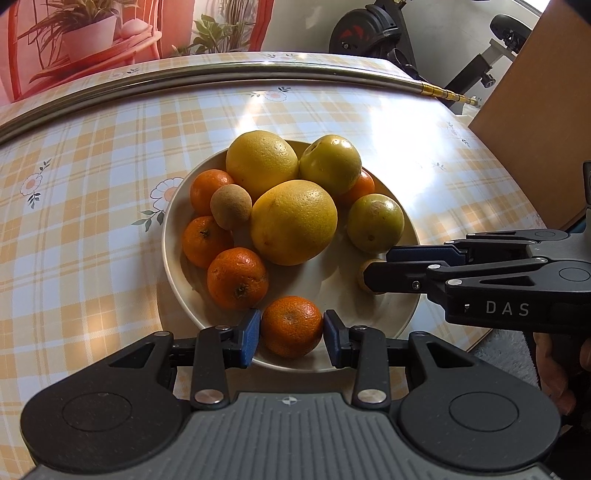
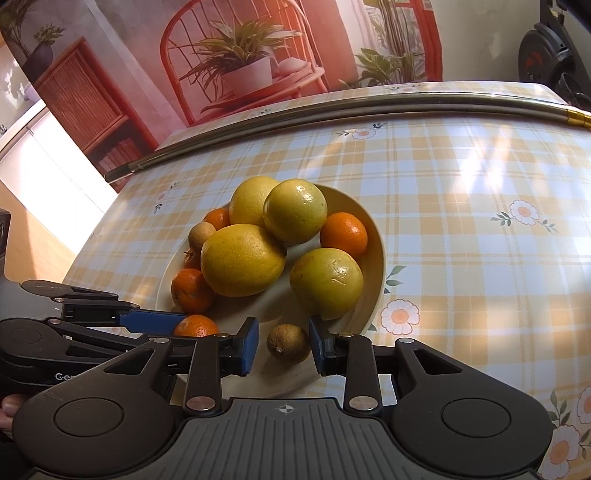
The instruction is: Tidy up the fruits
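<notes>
Fruits lie on the cream plate (image 1: 384,321) on the checked table (image 1: 92,221): the left gripper (image 1: 291,326) clasps a mandarin (image 1: 291,325), while the right gripper (image 2: 283,343) stands released around a kiwi (image 2: 288,342).

I am at a table in a home: under me lies a glossy yellow-and-white checked tablecloth printed with daisies (image 2: 480,229), and on it a round cream plate (image 1: 173,225) piled with fruit. Behind the table hangs a printed backdrop of an orange rattan chair and potted plants (image 2: 240,66), and a black exercise bike (image 1: 376,29) stands by the wall.
</notes>
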`<action>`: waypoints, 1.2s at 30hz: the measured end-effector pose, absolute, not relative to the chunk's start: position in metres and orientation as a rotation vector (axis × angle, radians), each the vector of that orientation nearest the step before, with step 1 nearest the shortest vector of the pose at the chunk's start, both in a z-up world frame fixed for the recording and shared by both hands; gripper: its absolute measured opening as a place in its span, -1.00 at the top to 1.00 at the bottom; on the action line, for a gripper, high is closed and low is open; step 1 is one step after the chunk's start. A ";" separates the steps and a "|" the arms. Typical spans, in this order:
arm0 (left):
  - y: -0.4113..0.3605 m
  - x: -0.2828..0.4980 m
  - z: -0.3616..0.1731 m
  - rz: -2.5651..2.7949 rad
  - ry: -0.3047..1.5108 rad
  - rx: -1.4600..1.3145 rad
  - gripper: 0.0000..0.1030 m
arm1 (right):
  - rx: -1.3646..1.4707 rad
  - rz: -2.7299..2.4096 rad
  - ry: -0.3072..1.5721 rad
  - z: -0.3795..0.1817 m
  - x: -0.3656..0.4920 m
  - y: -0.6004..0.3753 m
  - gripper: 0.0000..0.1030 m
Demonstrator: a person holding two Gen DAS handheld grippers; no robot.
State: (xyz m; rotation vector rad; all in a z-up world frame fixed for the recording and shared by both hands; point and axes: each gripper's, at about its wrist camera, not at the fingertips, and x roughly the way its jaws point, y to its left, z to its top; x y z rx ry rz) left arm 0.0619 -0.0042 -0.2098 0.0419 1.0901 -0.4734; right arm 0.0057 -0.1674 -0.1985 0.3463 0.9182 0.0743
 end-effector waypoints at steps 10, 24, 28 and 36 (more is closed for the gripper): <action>-0.007 0.048 -0.194 -0.479 1.020 0.107 0.19 | 0.331 0.068 0.918 -0.195 0.004 -0.166 0.40; 0.011 0.040 -0.152 -0.356 0.806 0.097 -0.21 | 0.277 0.005 0.861 -0.165 0.000 -0.170 0.25; 0.015 0.038 -0.132 -0.328 0.704 0.121 -0.69 | 0.241 -0.020 0.816 -0.147 -0.001 -0.172 -0.11; 0.019 0.034 -0.097 -0.343 0.582 0.095 -1.00 | 0.220 -0.038 0.699 -0.099 -0.005 -0.180 -0.99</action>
